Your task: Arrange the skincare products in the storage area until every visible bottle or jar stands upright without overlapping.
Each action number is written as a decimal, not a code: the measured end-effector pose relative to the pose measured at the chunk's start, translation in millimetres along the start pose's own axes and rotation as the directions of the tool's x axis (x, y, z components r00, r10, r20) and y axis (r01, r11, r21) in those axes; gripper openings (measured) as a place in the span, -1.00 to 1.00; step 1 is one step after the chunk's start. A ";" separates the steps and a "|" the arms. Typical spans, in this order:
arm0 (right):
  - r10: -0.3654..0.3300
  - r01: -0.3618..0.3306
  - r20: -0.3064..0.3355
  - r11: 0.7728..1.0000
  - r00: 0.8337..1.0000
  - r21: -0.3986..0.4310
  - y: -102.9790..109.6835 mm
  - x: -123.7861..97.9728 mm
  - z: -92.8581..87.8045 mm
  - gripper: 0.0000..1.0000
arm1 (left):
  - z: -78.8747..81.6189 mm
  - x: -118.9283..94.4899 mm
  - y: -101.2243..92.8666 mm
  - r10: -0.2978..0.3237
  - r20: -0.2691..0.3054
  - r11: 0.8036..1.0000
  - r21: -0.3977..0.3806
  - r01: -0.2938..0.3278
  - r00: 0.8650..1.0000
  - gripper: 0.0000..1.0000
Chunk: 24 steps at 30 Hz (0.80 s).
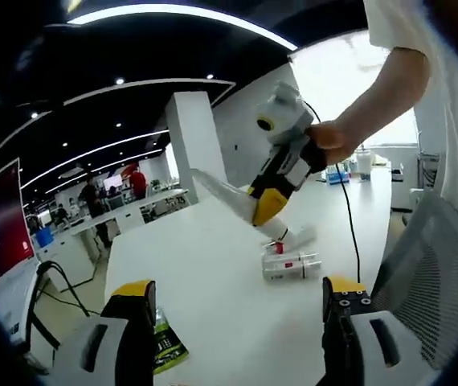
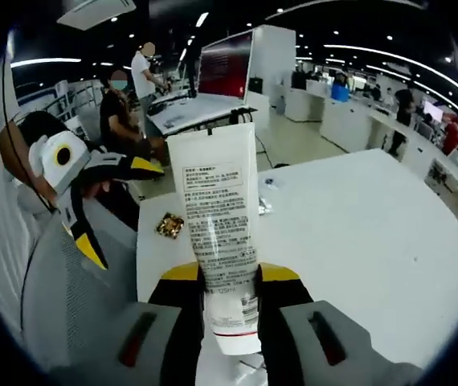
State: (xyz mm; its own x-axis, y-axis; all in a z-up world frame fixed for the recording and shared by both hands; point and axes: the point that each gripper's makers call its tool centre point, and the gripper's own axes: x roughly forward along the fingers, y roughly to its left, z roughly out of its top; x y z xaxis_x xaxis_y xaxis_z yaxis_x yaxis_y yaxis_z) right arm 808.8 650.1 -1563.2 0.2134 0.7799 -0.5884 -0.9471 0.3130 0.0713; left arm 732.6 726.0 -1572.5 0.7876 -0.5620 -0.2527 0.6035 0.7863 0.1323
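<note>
My right gripper [image 2: 231, 277] is shut on a white tube [image 2: 217, 217] with grey print, its flat crimped end pointing away from the camera. In the left gripper view that tube [image 1: 222, 193] slants above the white table [image 1: 205, 281], held by the right gripper [image 1: 266, 207] in a person's hand. Below it a small white bottle with a red label [image 1: 292, 265] lies on its side, with another small white item [image 1: 301, 237] just behind. My left gripper [image 1: 237, 310] is open with nothing between its jaws, and it appears at the left of the right gripper view [image 2: 120, 207].
A green and black packet [image 1: 165, 346] lies at the table's near edge, and a small brown packet [image 2: 169, 225] sits beside the tube. A grey mesh chair [image 1: 430, 265] stands at the table's right. A black cable [image 1: 349, 225] trails across. People stand at benches [image 2: 124, 96] beyond.
</note>
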 end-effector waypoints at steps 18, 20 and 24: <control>-0.088 0.036 0.205 0.969 0.975 0.246 67.1 -21.2 -13.2 -0.53 | -1.9 2.2 -24.1 -0.124 -0.026 0.984 -0.132 0.119 0.992 0.76; -0.098 0.040 0.214 0.965 0.972 0.261 70.9 -23.7 -15.4 -0.52 | -3.8 2.5 -30.1 -0.153 -0.042 0.978 -0.152 0.145 0.987 0.77; -0.123 0.048 0.235 0.952 0.964 0.302 79.1 -29.2 -21.4 -0.51 | 11.4 -2.8 -42.6 -0.265 -0.004 0.921 -0.298 0.251 0.964 0.74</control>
State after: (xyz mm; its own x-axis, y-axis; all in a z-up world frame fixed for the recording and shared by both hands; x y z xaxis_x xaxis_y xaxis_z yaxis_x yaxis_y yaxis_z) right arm 722.5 640.5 -1557.6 0.3787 0.8410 -0.3865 -0.8189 0.4990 0.2835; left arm 706.1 691.2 -1566.6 0.5993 -0.7488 -0.2830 0.7167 0.6594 -0.2270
